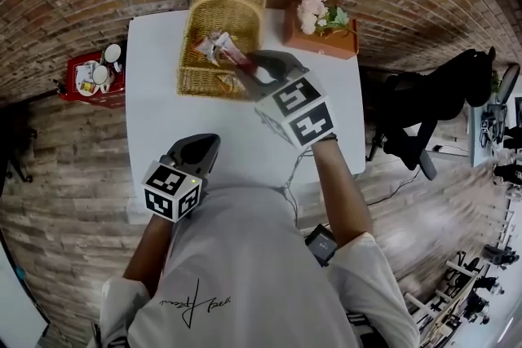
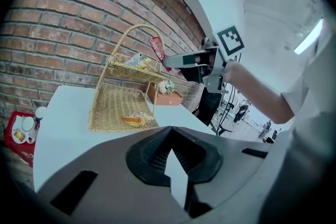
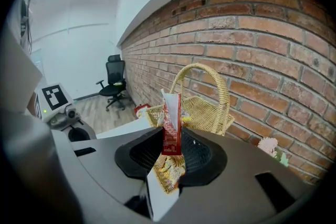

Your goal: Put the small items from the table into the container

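Left gripper [image 2: 176,168] hanging low over table [image 1: 163,118], jaws clenched, nothing between them. Right gripper [image 3: 168,160] pinching red packet [image 3: 171,123] by lower part, packet standing upright, hovering at side edge of basket [image 1: 196,81]. Risks:
- thin packet slipping from pinch
- jaws releasing too early, packet falling on table beside basket
- packet catching on handle [image 3: 202,66]
- gripper pushing light basket

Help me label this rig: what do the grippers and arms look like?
The left gripper and right gripper are dark grey, each with a white cube of black square markers. A thin cable leaves the right one. White short-sleeved shirt.
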The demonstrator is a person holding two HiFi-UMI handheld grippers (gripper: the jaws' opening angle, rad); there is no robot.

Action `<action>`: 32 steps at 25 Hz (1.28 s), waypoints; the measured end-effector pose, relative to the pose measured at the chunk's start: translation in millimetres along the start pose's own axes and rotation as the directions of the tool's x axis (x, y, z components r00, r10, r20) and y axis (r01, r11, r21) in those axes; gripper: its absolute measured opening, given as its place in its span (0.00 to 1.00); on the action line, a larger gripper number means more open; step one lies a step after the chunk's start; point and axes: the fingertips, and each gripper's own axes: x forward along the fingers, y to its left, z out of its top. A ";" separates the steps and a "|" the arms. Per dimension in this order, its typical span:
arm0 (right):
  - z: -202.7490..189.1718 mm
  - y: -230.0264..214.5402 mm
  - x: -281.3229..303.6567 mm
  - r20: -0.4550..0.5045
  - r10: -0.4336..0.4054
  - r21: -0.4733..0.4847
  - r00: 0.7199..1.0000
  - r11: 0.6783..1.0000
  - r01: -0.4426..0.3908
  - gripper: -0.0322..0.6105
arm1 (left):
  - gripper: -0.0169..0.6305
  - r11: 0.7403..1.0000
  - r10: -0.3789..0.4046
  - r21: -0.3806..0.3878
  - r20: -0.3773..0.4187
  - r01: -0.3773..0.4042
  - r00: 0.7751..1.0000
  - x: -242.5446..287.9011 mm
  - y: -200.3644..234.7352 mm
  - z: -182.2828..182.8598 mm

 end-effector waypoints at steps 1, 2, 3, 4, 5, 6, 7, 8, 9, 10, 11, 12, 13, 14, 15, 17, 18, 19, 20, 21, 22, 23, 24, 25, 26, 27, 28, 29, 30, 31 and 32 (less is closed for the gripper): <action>-0.7 -0.6 2.0 -0.004 0.002 -0.001 1.000 1.000 -0.002 0.22 | 0.04 1.000 0.002 -0.001 -0.002 -0.002 1.000 0.4 0.9 -0.4; -1.4 -0.9 3.9 -0.009 0.004 0.000 1.000 1.000 -0.004 0.22 | 0.04 1.000 0.004 -0.003 -0.004 -0.004 1.000 0.9 1.9 -1.0; -1.7 -1.2 5.9 -0.011 0.006 0.002 1.000 1.000 -0.006 0.22 | 0.04 1.000 0.005 -0.005 -0.006 -0.005 1.000 1.2 2.8 -1.6; -1.4 -1.8 8.2 -0.010 0.006 0.004 1.000 1.000 -0.006 0.22 | 0.04 1.000 0.007 -0.005 -0.008 -0.007 1.000 1.2 3.7 -2.1; -1.1 -2.8 10.6 -0.008 0.005 0.004 1.000 1.000 -0.005 0.22 | 0.04 1.000 0.007 -0.005 -0.010 -0.007 1.000 1.2 4.3 -2.6; -0.9 -4.0 12.6 -0.008 0.003 0.003 1.000 1.000 -0.003 0.22 | 0.04 1.000 0.007 -0.003 -0.011 -0.007 1.000 1.3 4.5 -2.9; -1.0 -5.0 14.2 -0.009 0.002 0.004 1.000 1.000 -0.002 0.22 | 0.04 1.000 0.007 -0.001 -0.012 -0.007 1.000 1.6 4.3 -3.2; -1.1 -5.8 15.4 -0.011 0.001 0.004 1.000 1.000 0.000 0.22 | 0.04 1.000 0.006 0.001 -0.013 -0.006 1.000 1.8 4.0 -3.3; -1.2 -6.7 16.7 -0.012 -0.001 0.004 1.000 1.000 0.001 0.22 | 0.04 1.000 0.005 0.002 -0.013 -0.005 1.000 1.8 3.8 -3.3; -1.6 -7.4 18.2 -0.014 -0.001 0.004 1.000 1.000 0.002 0.22 | 0.04 1.000 0.006 0.003 -0.014 -0.006 1.000 1.8 3.9 -3.4; -2.6 -7.7 19.8 -0.018 -0.001 0.003 1.000 1.000 0.001 0.22 | 0.04 1.000 0.007 0.003 -0.015 -0.006 1.000 1.8 4.1 -3.5; -4.0 -7.9 21.4 -0.023 -0.002 0.002 1.000 1.000 0.002 0.22 | 0.04 1.000 0.007 0.002 -0.016 -0.007 1.000 1.9 4.2 -3.7; -5.5 -8.3 22.9 -0.027 -0.003 0.001 1.000 1.000 0.003 0.22 | 0.04 1.000 0.008 0.000 -0.017 -0.008 1.000 2.1 4.4 -3.9; -6.9 -8.5 24.3 -0.031 -0.004 0.000 1.000 1.000 0.004 0.22 | 0.04 1.000 0.008 -0.003 -0.019 -0.008 1.000 2.5 4.7 -4.2; -8.3 -8.2 25.9 -0.033 -0.004 0.000 0.999 1.000 0.004 0.22 | 0.04 1.000 0.009 -0.003 -0.021 -0.009 1.000 2.7 5.1 -4.3; -10.4 -7.1 29.6 -0.034 -0.002 0.001 0.999 1.000 0.002 0.22 | 0.04 1.000 0.010 -0.002 -0.022 -0.010 1.000 2.5 6.0 -3.9; -10.9 -6.9 31.1 -0.033 -0.003 0.003 0.999 1.000 0.003 0.22 | 0.04 1.000 0.010 -0.001 -0.023 -0.010 1.000 2.2 6.1 -3.7; -11.3 -7.3 31.9 -0.035 -0.007 0.007 0.999 1.000 0.007 0.22 | 0.04 1.000 0.009 0.001 -0.023 -0.009 1.000 2.1 6.2 -3.7; -12.1 -8.4 32.2 -0.040 -0.013 0.012 0.999 1.000 0.014 0.22 | 0.04 1.000 0.009 0.001 -0.023 -0.009 1.000 2.2 6.1 -3.9; -12.9 -9.7 32.2 -0.046 -0.021 0.014 0.999 1.000 0.022 0.22 | 0.04 1.000 0.008 0.002 -0.024 -0.008 1.000 2.4 6.2 -4.3; -13.4 -10.7 32.4 -0.049 -0.027 0.014 0.998 1.000 0.028 0.22 | 0.04 1.000 0.008 0.002 -0.024 -0.008 1.000 2.5 6.4 -4.7; -13.4 -11.1 32.7 -0.051 -0.030 0.015 0.998 0.999 0.031 0.22 | 0.04 1.000 0.008 0.001 -0.025 -0.008 1.000 2.5 6.6 -5.0; -13.3 -11.2 32.8 -0.050 -0.030 0.020 0.998 0.999 0.031 0.22 | 0.04 1.000 0.008 0.001 -0.026 -0.008 1.000 2.5 6.7 -5.2; -13.3 -11.4 33.0 -0.048 -0.029 0.027 0.998 0.999 0.031 0.22 | 0.04 1.000 0.008 0.000 -0.026 -0.008 1.000 2.5 6.8 -5.2; -13.4 -11.7 33.1 -0.045 -0.028 0.035 0.999 0.999 0.029 0.22 | 0.04 1.000 0.008 -0.001 -0.027 -0.008 1.000 2.4 6.7 -5.1; -13.4 -11.6 33.1 -0.042 -0.024 0.042 0.999 0.999 0.026 0.22 | 0.04 1.000 0.007 0.000 -0.028 -0.007 1.000 2.3 6.6 -4.8; -13.1 -10.9 33.1 -0.040 -0.017 0.048 0.999 0.999 0.019 0.22 | 0.04 1.000 0.006 0.000 -0.028 -0.006 1.000 2.2 6.4 -4.5; -12.5 -9.9 33.1 -0.035 -0.010 0.051 0.999 0.999 0.011 0.22 | 0.04 1.000 0.006 0.001 -0.029 -0.006 1.000 2.1 6.4 -4.3; -11.8 -9.1 33.1 -0.029 -0.004 0.053 1.000 0.999 0.005 0.23 | 0.04 1.000 0.006 0.001 -0.028 -0.006 1.000 2.0 6.4 -4.3; -11.1 -8.8 32.8 -0.022 -0.001 0.056 1.000 0.998 0.003 0.23 | 0.04 1.000 0.007 0.002 -0.028 -0.007 1.000 1.9 6.4 -4.4; -10.4 -9.1 32.1 -0.015 -0.002 0.060 1.000 0.998 0.003 0.23 | 0.04 1.000 0.008 0.002 -0.026 -0.008 1.000 1.8 6.4 -4.4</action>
